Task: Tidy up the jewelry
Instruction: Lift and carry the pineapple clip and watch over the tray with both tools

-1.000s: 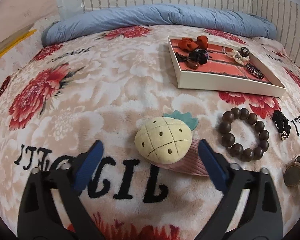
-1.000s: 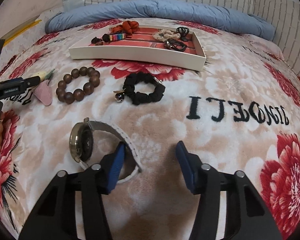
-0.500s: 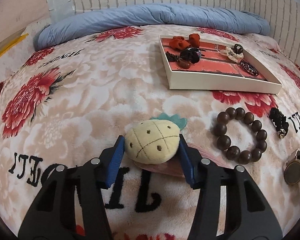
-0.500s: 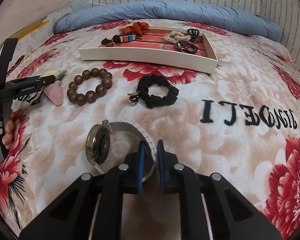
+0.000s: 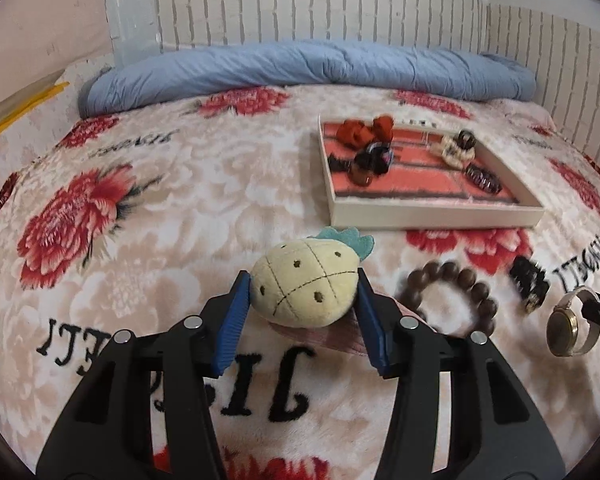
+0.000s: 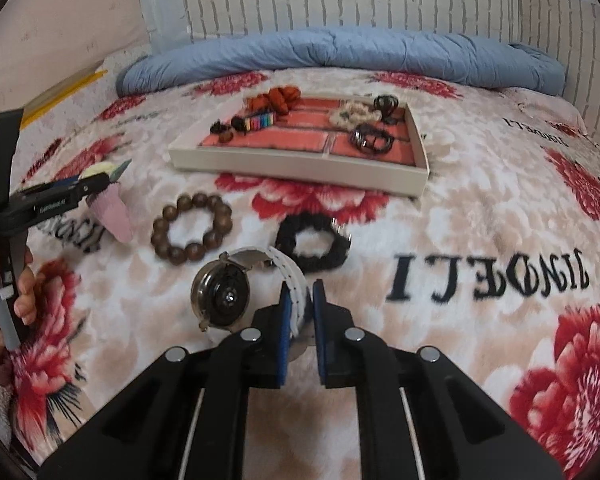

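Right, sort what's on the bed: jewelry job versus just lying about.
Job:
- pineapple clip in left gripper
- watch, band in right gripper
- bead bracelet
- black scrunchie
- tray

Lying about:
- blue quilt
- flowered blanket

Soft, even indoor light fills both views, with no hard shadows or glare. Fisheye bending curves the wall [image 5: 340, 8] and blanket [image 6: 480, 208] toward dark rounded corners. Motion blur smears the tray [image 5: 432, 216] and beads [image 5: 448, 300]; the grippers' fingers [image 6: 284, 336] stay sharper.
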`<action>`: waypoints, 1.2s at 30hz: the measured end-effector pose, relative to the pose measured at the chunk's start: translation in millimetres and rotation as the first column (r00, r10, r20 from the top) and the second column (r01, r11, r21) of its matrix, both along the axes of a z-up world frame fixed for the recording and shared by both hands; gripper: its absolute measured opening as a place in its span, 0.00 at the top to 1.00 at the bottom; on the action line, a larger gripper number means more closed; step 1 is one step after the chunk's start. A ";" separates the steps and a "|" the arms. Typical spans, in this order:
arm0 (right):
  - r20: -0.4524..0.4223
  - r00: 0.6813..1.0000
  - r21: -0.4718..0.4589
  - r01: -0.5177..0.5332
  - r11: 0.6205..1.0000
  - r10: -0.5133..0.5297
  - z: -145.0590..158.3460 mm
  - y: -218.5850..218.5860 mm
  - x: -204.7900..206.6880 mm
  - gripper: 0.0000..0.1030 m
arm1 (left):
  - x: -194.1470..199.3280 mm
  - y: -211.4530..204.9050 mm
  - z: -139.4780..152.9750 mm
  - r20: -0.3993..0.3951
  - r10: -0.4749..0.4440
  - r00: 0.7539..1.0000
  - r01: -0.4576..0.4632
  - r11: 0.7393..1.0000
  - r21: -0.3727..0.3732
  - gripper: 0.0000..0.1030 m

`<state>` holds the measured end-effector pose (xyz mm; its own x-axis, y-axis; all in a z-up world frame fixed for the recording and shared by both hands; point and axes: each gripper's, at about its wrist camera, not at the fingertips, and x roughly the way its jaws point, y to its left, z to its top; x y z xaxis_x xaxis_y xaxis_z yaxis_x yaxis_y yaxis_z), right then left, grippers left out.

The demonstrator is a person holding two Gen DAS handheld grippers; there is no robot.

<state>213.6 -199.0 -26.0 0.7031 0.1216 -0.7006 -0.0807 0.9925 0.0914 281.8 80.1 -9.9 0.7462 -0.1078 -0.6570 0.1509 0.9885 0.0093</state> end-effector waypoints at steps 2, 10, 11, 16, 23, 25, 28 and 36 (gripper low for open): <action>0.016 1.000 0.004 0.006 1.000 -0.006 7.8 -3.9 5.6 0.90 | 0.6 -3.2 9.5 0.018 -0.002 1.000 0.002 1.000 -0.008 0.52; 0.061 0.996 0.029 0.058 0.998 -0.060 35.0 -27.9 44.9 0.90 | 16.4 -25.8 40.0 0.073 -0.005 0.997 0.008 0.999 -0.031 0.52; 0.065 0.996 0.030 0.065 0.997 -0.067 36.8 -30.4 49.6 0.90 | 19.0 -28.9 41.5 0.077 -0.005 0.997 0.007 1.000 -0.030 0.52; 0.067 0.993 0.046 0.098 0.994 -0.101 40.8 -43.3 84.7 0.90 | 37.0 -44.8 47.5 0.095 -0.010 0.995 0.012 1.000 -0.021 0.52; 0.064 0.988 0.063 0.140 0.988 -0.144 31.2 -53.7 130.8 0.90 | 70.1 -60.1 51.2 0.114 -0.004 0.993 0.008 0.999 -0.032 0.51; 0.067 0.986 0.070 0.151 0.986 -0.155 29.4 -56.1 140.2 0.90 | 78.7 -62.9 50.4 0.117 -0.002 0.993 0.007 0.999 -0.039 0.51; 0.073 0.983 0.074 0.166 0.983 -0.171 26.8 -60.1 155.8 0.90 | 95.9 -66.8 46.7 0.117 0.006 0.993 0.001 0.998 -0.059 0.51; 0.086 0.977 0.055 0.191 0.980 -0.195 14.8 -66.0 198.2 0.90 | 135.6 -76.5 19.9 0.101 0.017 0.995 -0.011 0.998 -0.056 0.51</action>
